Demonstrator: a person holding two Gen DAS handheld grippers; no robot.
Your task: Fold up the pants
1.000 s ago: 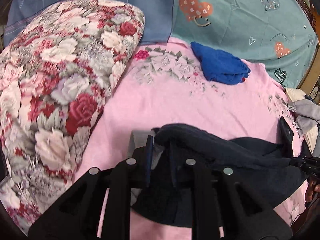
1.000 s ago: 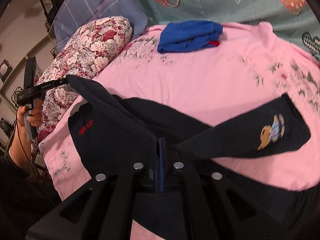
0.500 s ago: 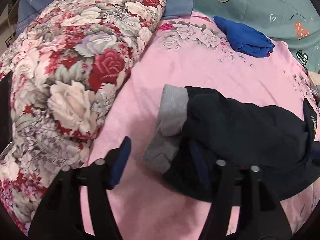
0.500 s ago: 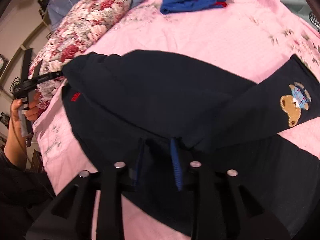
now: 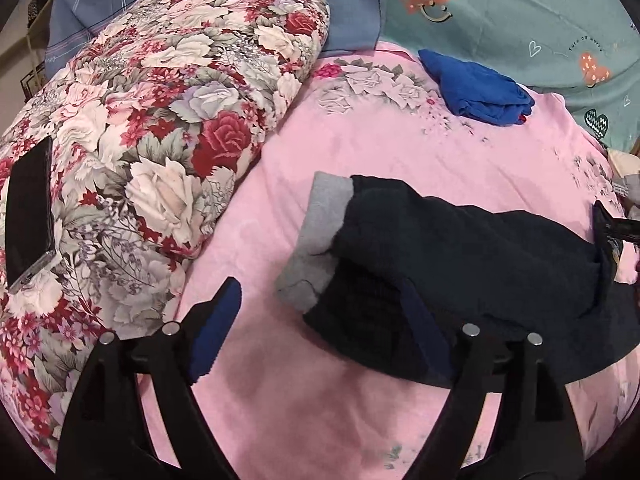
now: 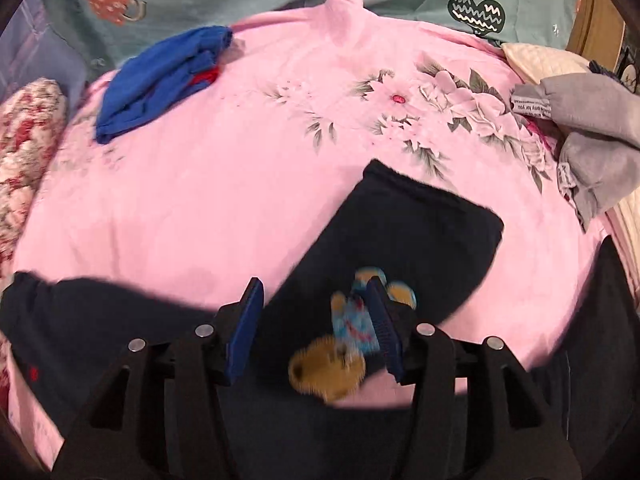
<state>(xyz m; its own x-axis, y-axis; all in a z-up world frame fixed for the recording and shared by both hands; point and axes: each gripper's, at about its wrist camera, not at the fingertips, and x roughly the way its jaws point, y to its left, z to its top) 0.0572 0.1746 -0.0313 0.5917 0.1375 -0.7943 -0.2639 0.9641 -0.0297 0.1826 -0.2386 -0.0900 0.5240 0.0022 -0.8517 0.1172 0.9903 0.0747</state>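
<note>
Dark navy pants [image 5: 460,256] lie folded over on the pink bedsheet [image 5: 360,140], their grey inner waistband [image 5: 316,240] turned out at the left end. My left gripper [image 5: 320,328] is open and empty just in front of that waistband. In the right wrist view the pants [image 6: 408,232] show a leg end with a bear patch [image 6: 344,340]. My right gripper [image 6: 316,320] is open over the patch and holds nothing.
A floral quilt roll [image 5: 160,128] lies at the left with a black phone [image 5: 30,208] on it. A folded blue garment [image 5: 476,88] sits at the back. Grey clothes [image 6: 588,136] are piled at the right edge of the sheet [image 6: 200,200].
Both grippers have let go of the pants and opened. The folded-over pants now rest on the sheet. The right gripper has swung right, towards the leg end with the bear patch.
</note>
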